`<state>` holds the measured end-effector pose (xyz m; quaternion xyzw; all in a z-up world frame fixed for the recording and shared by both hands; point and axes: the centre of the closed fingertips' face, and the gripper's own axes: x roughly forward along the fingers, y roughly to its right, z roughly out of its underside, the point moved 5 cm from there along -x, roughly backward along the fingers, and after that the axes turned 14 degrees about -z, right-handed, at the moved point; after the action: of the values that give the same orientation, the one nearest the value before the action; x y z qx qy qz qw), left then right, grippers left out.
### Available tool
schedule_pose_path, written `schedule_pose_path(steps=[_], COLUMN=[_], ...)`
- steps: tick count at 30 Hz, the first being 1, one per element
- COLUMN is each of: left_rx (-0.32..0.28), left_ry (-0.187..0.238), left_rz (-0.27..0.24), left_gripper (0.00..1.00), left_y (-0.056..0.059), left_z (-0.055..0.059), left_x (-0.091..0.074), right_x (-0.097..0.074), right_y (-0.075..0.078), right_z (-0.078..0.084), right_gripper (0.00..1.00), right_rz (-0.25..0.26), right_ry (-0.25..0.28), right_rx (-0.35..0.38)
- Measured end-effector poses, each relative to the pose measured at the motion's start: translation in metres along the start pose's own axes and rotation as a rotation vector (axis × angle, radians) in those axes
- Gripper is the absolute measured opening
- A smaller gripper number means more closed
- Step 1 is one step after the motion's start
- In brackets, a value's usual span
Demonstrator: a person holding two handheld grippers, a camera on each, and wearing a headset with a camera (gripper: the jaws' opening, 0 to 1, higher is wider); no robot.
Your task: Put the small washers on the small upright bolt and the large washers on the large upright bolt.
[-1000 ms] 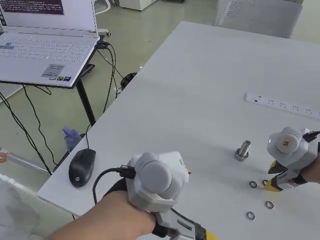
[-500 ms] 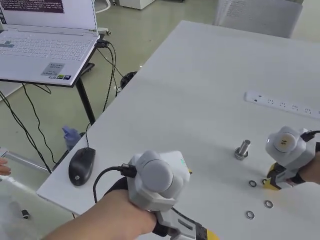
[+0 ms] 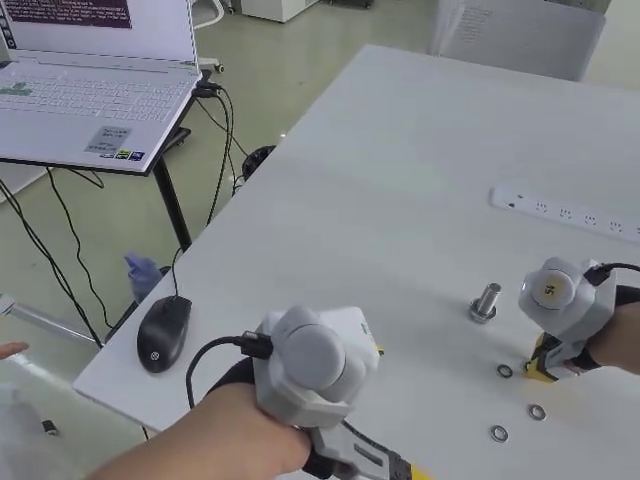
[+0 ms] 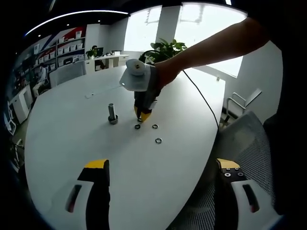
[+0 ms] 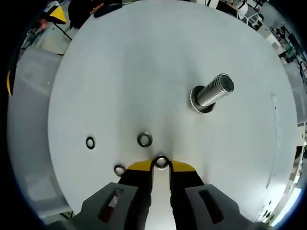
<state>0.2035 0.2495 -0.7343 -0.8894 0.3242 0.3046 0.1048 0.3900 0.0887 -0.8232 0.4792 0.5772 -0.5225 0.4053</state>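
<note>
A single large steel bolt [image 5: 211,93] stands upright on the white table [image 3: 400,180], with a washer around its base; the head view has the bolt [image 3: 485,300] right of centre. My right gripper [image 5: 161,165] points down at the table, its jaws close together with a small washer [image 5: 161,161] between the tips. Three more washers [image 5: 145,139] [image 5: 120,169] [image 5: 90,142] lie loose beside it. My left gripper [image 4: 160,191] hovers open and empty at the near table edge, facing the right gripper [image 4: 140,116] and the bolt [image 4: 112,114].
A white power strip [image 3: 565,210] lies behind the bolt. A black mouse [image 3: 165,333] sits at the table's left corner. Left of the table, a laptop [image 3: 90,90] rests on a stand with cables hanging below. A chair back [image 3: 520,35] is at the far edge.
My right gripper has shifted slightly left, nearer the bolt, with its tips still at the table. The left gripper has hardly moved.
</note>
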Motion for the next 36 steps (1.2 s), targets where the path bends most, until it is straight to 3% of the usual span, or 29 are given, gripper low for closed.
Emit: schedule_pose_path(steps=[8, 17, 23, 36], left_rx=[0.005, 0.013, 0.005, 0.023], left_ry=[0.000, -0.003, 0.002, 0.021], left_rz=[-0.001, -0.009, -0.013, 0.005], left_gripper=[0.90, 0.89, 0.89, 0.90], left_y=[0.000, -0.004, -0.005, -0.001], left_z=[-0.003, -0.005, -0.006, -0.014], left_x=[-0.001, -0.003, -0.004, 0.002], right_x=[0.001, 0.001, -0.013, -0.043], right_y=[0.008, 0.005, 0.003, -0.005], right_z=[0.003, 0.003, 0.010, 0.055], right_gripper=[0.12, 0.12, 0.12, 0.12], right_rz=[0.002, -0.002, 0.007, 0.047], right_ry=[0.032, 0.030, 0.056, 0.071], right_rx=[0.044, 0.039, 0.061, 0.159])
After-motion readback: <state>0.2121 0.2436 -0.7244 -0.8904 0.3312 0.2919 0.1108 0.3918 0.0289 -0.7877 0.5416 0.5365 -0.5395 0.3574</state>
